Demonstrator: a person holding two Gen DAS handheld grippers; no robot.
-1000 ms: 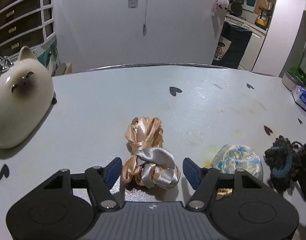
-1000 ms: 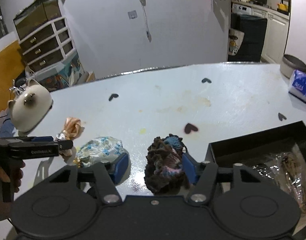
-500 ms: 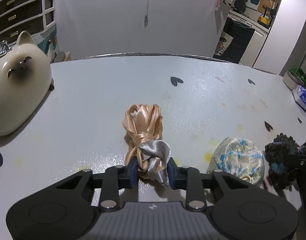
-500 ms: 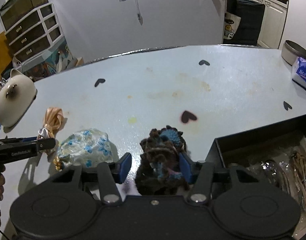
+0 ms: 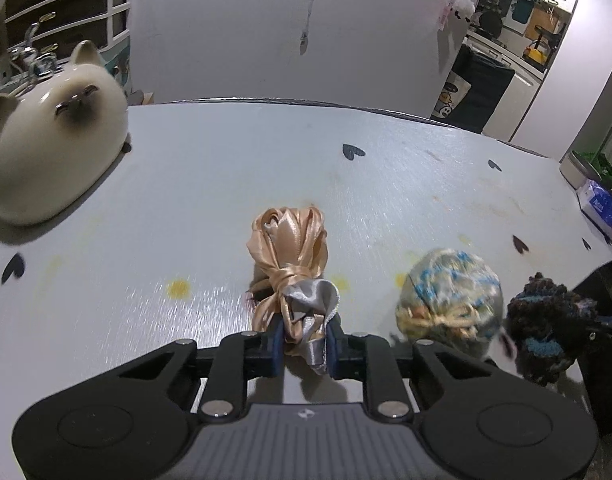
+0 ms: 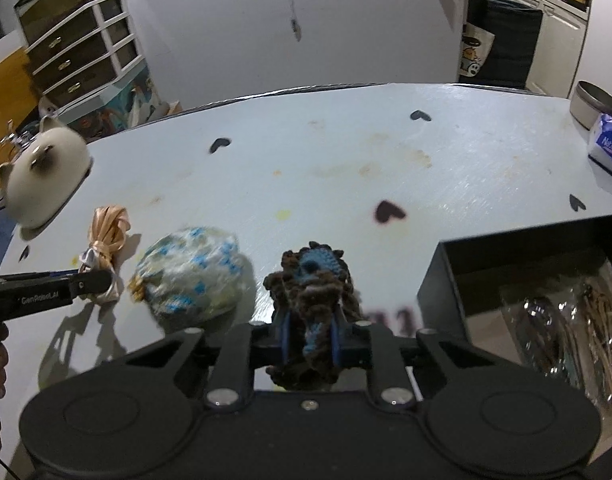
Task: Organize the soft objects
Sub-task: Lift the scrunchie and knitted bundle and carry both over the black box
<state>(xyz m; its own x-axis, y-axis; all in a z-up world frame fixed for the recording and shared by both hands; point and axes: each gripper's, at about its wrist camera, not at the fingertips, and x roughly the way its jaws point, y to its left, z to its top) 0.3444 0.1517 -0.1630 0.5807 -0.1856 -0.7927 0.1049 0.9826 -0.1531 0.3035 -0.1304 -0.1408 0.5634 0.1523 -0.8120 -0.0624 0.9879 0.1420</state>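
Observation:
My left gripper (image 5: 304, 346) is shut on the silver end of a peach and silver satin ribbon bundle (image 5: 292, 256), which lies on the pale table; the bundle also shows in the right wrist view (image 6: 106, 232). My right gripper (image 6: 310, 342) is shut on a brown and blue crocheted piece (image 6: 311, 280), seen too in the left wrist view (image 5: 545, 320). A white and blue knitted ball (image 6: 192, 272) lies between the two items, also in the left wrist view (image 5: 451, 300). An open black box (image 6: 505, 256) stands to the right.
A cream ceramic cat (image 5: 46, 148) sits at the table's far left. A tissue pack (image 6: 607, 144) and a metal bowl (image 6: 597, 102) are at the far right. The black box holds clear-wrapped items (image 6: 569, 328). Dark heart marks (image 6: 389, 212) dot the table (image 6: 345, 160).
Both grippers went from open to shut: the left closed on the ribbon bundle's silver end, the right closed on the crocheted piece. The knitted ball looks blurred, as if nudged.

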